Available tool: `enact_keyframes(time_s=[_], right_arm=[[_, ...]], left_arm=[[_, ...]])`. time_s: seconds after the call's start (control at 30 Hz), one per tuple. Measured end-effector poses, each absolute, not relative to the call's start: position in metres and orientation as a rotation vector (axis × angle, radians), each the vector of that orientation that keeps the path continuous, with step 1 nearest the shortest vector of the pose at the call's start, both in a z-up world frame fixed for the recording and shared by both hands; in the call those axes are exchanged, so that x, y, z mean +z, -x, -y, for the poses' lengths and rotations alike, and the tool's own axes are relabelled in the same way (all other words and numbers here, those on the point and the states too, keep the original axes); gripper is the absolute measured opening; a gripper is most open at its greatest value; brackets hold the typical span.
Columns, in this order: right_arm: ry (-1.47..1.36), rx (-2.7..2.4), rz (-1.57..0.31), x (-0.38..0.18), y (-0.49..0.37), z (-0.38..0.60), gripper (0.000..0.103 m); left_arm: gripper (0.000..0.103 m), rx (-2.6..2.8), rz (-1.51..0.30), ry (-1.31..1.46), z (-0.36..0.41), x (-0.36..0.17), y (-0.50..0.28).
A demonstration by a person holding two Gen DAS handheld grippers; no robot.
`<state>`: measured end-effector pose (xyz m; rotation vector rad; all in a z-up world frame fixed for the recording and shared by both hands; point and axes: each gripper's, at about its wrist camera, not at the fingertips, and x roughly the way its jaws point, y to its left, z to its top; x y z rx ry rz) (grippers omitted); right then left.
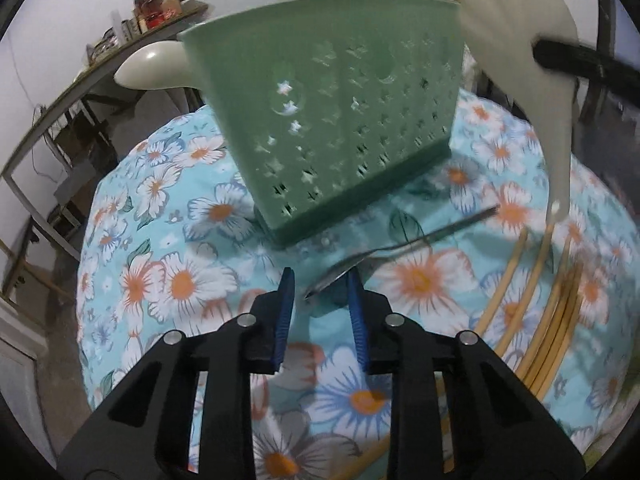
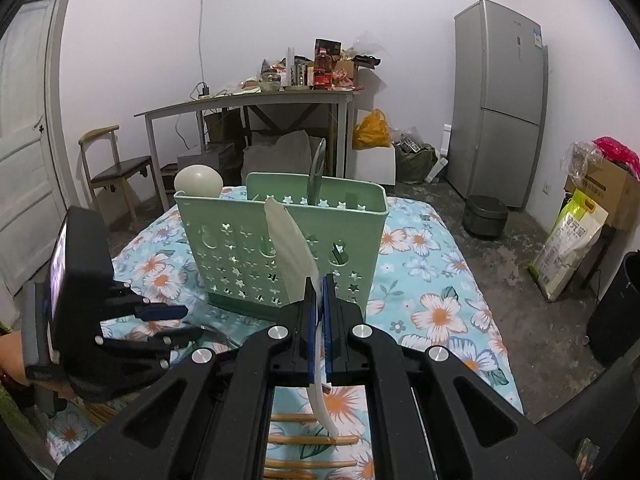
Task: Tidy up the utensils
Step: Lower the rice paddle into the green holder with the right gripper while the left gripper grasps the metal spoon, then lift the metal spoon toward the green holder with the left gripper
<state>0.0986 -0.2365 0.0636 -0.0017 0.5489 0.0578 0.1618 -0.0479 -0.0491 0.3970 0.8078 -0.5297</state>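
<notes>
A green perforated utensil holder [image 1: 332, 120] [image 2: 280, 240] stands on the floral cloth. A cream ladle head [image 1: 148, 68] [image 2: 199, 180] and a green utensil [image 2: 316, 176] stick up out of it. A metal utensil [image 1: 400, 246] lies on the cloth in front of the holder. Its head sits between the blue pads of my left gripper [image 1: 320, 274] [image 2: 192, 322], and a gap still shows at the left pad. My right gripper [image 2: 316, 292] is shut on a cream plastic spoon [image 2: 290, 248] [image 1: 516, 20], held up in front of the holder. Several bamboo chopsticks [image 1: 540, 320] [image 2: 312, 440] lie near me.
The floral cloth [image 2: 440, 312] covers a small table whose edges drop off on the left and right. Behind it are a chair [image 2: 116, 168], a cluttered grey table [image 2: 248, 100], a fridge [image 2: 500, 100], a rice cooker [image 2: 484, 216] and boxes and bags [image 2: 580, 240] on the floor.
</notes>
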Motion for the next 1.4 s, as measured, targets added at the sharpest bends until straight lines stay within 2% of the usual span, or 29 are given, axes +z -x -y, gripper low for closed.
enact_keyframes(time_s=[0.33, 0.47, 0.63, 0.93, 1.1, 1.4], right_arm=[[-0.012, 0.059, -0.564, 0.059, -0.104, 0.238, 0.003], [-0.013, 0.054, -0.565, 0.058, -0.106, 0.238, 0.003], [-0.013, 0.051, -0.565, 0.057, -0.106, 0.238, 0.003], [-0.013, 0.053, -0.563, 0.057, -0.105, 0.237, 0.003], [-0.012, 0.053, -0.563, 0.057, -0.104, 0.236, 0.003], [-0.015, 0.046, -0.553, 0.059, -0.101, 0.235, 0.003]], left_arm=[[0.022, -0.621, -0.888, -0.175, 0.034, -0.061, -0.189], [0.010, -0.639, -0.891, -0.095, 0.022, -0.060, -0.190], [0.004, -0.674, -0.882, 0.005, 0.007, -0.053, -0.190], [0.004, -0.705, -0.992, 0.104, 0.001, -0.065, -0.196], [0.009, -0.722, -1.043, 0.193, -0.004, -0.076, -0.201], [0.008, -0.700, -1.017, 0.215, -0.005, -0.076, -0.199]])
